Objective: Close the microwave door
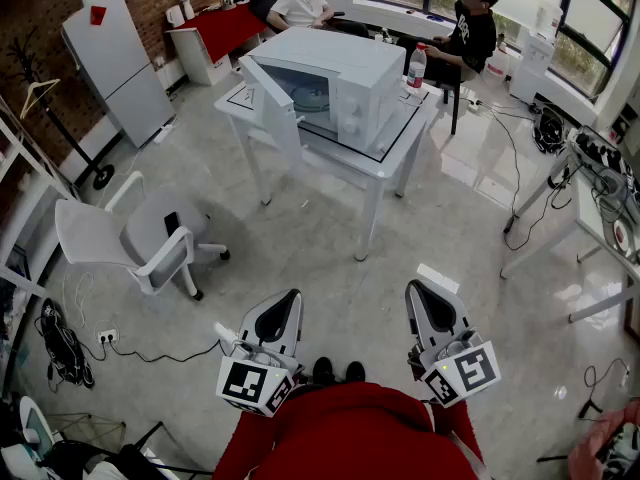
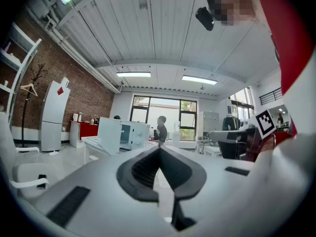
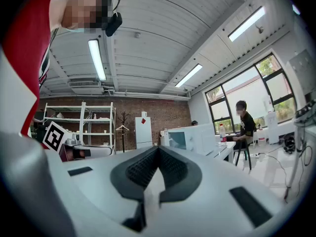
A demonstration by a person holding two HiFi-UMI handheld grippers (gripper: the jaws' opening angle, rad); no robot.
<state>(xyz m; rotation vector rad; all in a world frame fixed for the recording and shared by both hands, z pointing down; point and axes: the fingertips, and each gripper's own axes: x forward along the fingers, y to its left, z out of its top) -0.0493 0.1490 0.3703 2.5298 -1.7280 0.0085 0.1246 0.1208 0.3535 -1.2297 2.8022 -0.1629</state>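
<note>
White microwave (image 1: 350, 78) sits on a table (image 1: 388, 156) well ahead, its door (image 1: 272, 108) swung open leftward. My left gripper (image 1: 288, 300) and right gripper (image 1: 416, 292) hang low, jaws together, empty. I'd step closer, then push the door's outer edge.

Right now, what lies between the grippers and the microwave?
Only bare floor up to the table, shown in the head view; the chair sits off to the left.

My left hand-held gripper (image 2: 160, 149) and right hand-held gripper (image 3: 158, 149) have matt grey plastic shells and black ribbed pads (image 2: 143, 169). The microwave (image 1: 335, 83) casing looks smooth, white and faintly glossy, its door (image 1: 272, 103) the same. The floor (image 1: 330, 258) is polished and reflective, the brick wall (image 1: 30, 18) rough.
</note>
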